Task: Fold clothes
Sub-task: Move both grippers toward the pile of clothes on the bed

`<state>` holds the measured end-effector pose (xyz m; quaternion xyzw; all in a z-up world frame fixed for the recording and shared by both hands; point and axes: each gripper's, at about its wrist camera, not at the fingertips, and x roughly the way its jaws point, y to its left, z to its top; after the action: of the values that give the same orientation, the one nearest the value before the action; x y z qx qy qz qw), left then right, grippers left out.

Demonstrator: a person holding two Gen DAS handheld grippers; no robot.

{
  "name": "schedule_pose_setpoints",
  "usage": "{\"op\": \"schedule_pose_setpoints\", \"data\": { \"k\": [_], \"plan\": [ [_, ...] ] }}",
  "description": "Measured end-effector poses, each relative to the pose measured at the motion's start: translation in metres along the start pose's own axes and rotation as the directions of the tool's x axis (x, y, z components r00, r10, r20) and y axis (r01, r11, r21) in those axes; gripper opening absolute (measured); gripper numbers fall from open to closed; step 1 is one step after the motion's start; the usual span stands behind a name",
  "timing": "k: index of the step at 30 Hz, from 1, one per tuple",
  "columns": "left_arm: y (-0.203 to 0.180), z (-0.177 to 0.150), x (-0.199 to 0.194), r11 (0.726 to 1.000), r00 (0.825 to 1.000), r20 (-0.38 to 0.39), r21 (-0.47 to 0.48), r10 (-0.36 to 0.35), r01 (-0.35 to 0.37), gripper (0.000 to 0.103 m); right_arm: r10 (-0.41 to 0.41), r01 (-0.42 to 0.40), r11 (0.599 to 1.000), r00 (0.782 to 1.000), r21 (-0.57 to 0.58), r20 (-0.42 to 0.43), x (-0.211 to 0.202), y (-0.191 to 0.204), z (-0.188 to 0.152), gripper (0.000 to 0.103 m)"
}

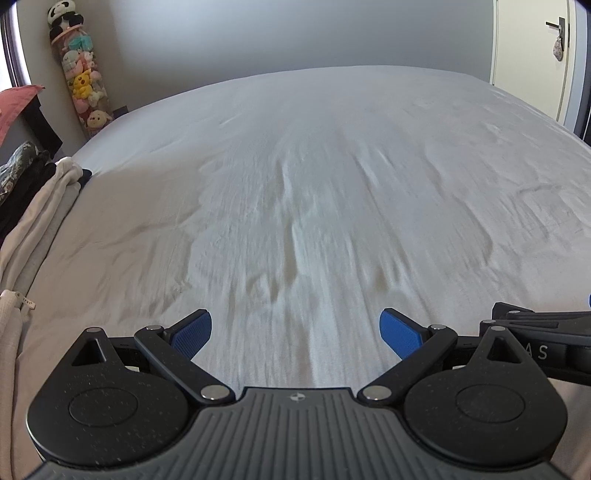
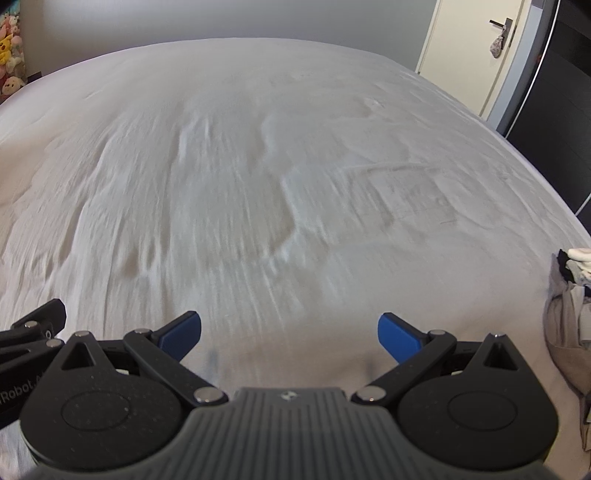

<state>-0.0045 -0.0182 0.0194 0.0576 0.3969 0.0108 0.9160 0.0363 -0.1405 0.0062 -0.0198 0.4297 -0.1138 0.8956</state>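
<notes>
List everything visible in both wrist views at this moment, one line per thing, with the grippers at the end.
Bed sheet: one, pale grey, wrinkled, fills the middle of both views.
Folded clothes: one stack, beige, grey and black, left edge of the bed.
Loose clothes: one heap, grey-beige with dark and white pieces, right edge of the bed.
Plush toys: a tall column, mixed colours, far left corner.
Door: one, cream, far right, small bag hanging on its handle.
Wall: grey, behind the bed.
Left gripper: black, blue pads, open, empty, above the sheet.
Right gripper: black, blue pads, open, empty, above the sheet.
</notes>
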Motion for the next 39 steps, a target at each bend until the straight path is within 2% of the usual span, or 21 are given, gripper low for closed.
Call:
{"op": "schedule_pose_setpoints", "data": {
  "k": [7,17,28,39],
  "plan": [
    [-0.024,0.012,-0.032,0.998,0.998,0.042,0.033,-0.056,0.054,0.103,-0.045,0.044,0.998,0.999,0.038,0.026,-0.034,-0.033,0.002,0.103],
    [-0.099,0.029,-0.092,0.972,0.974,0.103,0.148,-0.201,0.184,0.103,-0.152,0.138,0.975,0.986,0.175,0.065,-0.099,-0.137,-0.023,0.103],
    [-0.189,0.022,-0.149,0.907,0.928,0.118,0.284,-0.354,0.31,0.103,-0.274,0.241,0.912,0.96,0.333,0.057,-0.161,-0.244,-0.059,0.103],
    [-0.255,0.004,-0.176,0.837,0.889,0.077,0.381,-0.451,0.392,0.103,-0.34,0.297,0.845,0.94,0.444,0.017,-0.191,-0.308,-0.101,0.103]
  ]
}}
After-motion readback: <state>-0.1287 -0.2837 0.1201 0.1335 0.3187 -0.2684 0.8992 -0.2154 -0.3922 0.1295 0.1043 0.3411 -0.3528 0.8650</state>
